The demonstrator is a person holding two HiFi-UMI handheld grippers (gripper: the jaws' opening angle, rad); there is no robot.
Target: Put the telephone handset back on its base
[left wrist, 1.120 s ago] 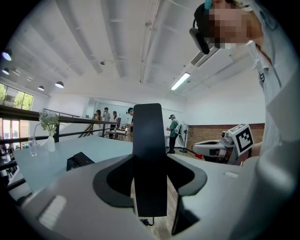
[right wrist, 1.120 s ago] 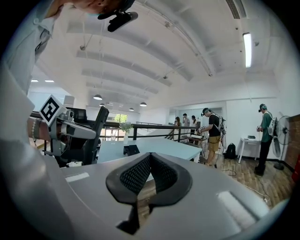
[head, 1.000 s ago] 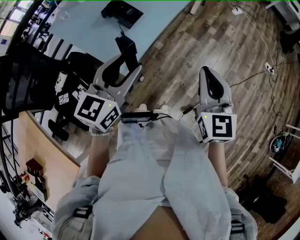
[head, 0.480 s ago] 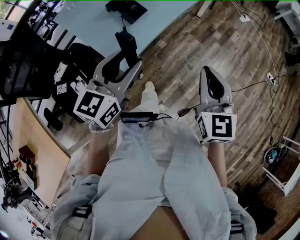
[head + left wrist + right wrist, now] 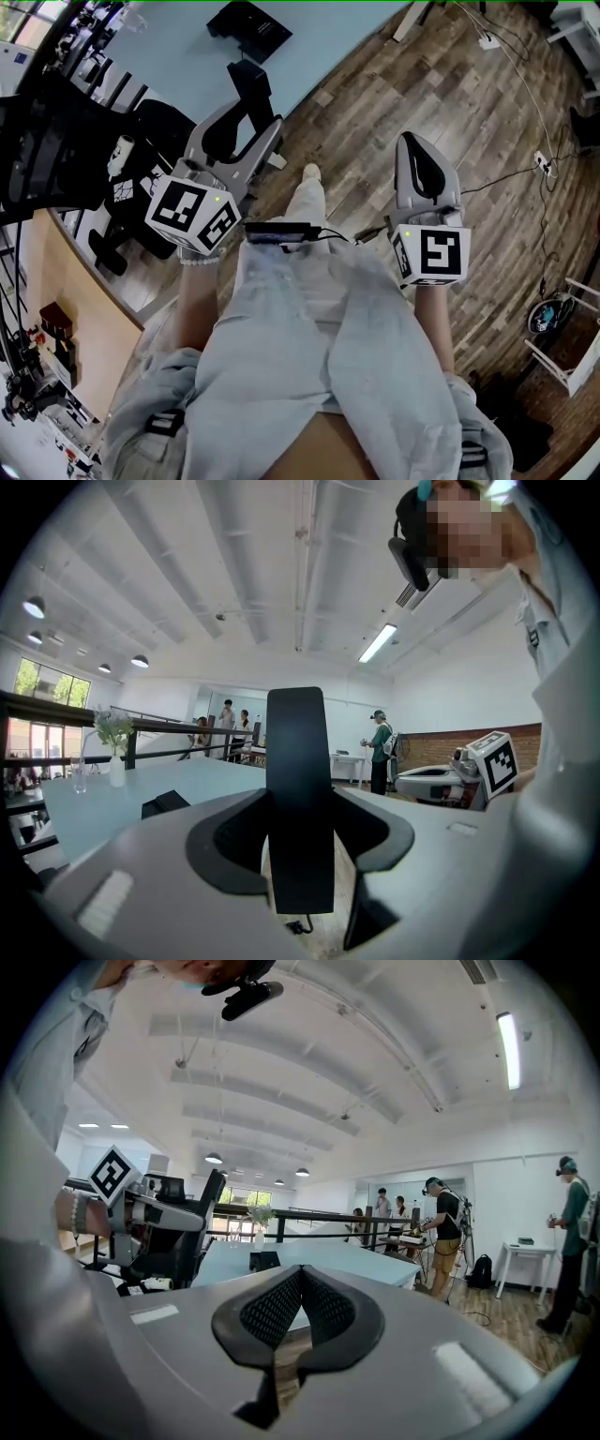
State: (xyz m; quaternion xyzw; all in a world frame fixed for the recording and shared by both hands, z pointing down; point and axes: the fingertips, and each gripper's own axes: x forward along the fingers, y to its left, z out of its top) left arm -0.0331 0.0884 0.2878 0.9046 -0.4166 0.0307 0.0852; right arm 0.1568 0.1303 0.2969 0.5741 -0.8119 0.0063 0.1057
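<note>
My left gripper [image 5: 242, 124] is shut on the black telephone handset [image 5: 251, 86], which sticks out past its jaws toward the light blue table [image 5: 178, 52]. In the left gripper view the handset [image 5: 297, 789] stands as an upright black bar clamped in the left gripper [image 5: 298, 761]. The black telephone base [image 5: 248, 28] sits on that table, beyond the handset; it shows small in the left gripper view [image 5: 164, 803] and in the right gripper view [image 5: 263, 1261]. My right gripper [image 5: 413, 142] is over the wooden floor, right of the left one. Its ribbed pads [image 5: 272, 1312] meet with nothing between them.
A black office chair [image 5: 56, 141] stands at the left by the table. Cables [image 5: 511, 66] trail over the wooden floor at the right. A wooden desk [image 5: 84, 319] is at the lower left. A vase of flowers [image 5: 114, 752] stands on the table. Several people stand far off.
A shoe has stepped forward into view between the grippers. Both grippers keep their hold and places, with the handset still clamped in the left.
</note>
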